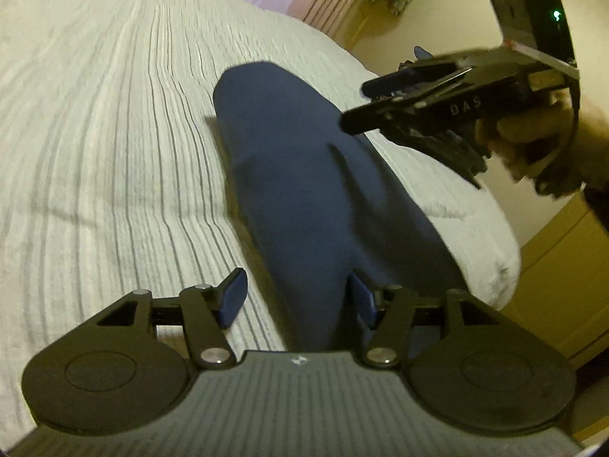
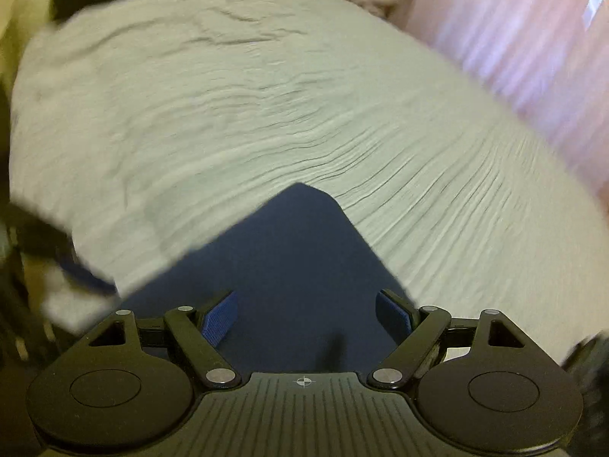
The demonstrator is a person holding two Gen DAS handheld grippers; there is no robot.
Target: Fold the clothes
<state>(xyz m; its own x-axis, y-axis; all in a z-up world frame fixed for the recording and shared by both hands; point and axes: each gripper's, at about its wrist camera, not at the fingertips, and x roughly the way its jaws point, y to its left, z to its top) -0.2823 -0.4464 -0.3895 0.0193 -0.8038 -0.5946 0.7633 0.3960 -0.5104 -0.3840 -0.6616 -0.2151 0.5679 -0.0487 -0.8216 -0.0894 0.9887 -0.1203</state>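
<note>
The dark blue garment (image 1: 304, 198) lay flat on the bed (image 1: 114, 133), a long narrow strip running up the middle of the left view. In the right view it filled the lower middle, with one corner pointing up. It looked like it had layers, so I thought some folding was done. I could not tell if more folds were left, or if it was finished. My left tool (image 1: 297, 297) had its fingers apart, with the cloth below them. My right tool (image 2: 306, 314) was apart too and held nothing. It showed in the upper right of the left view, above the cloth's edge. Both views were blurry.
</note>
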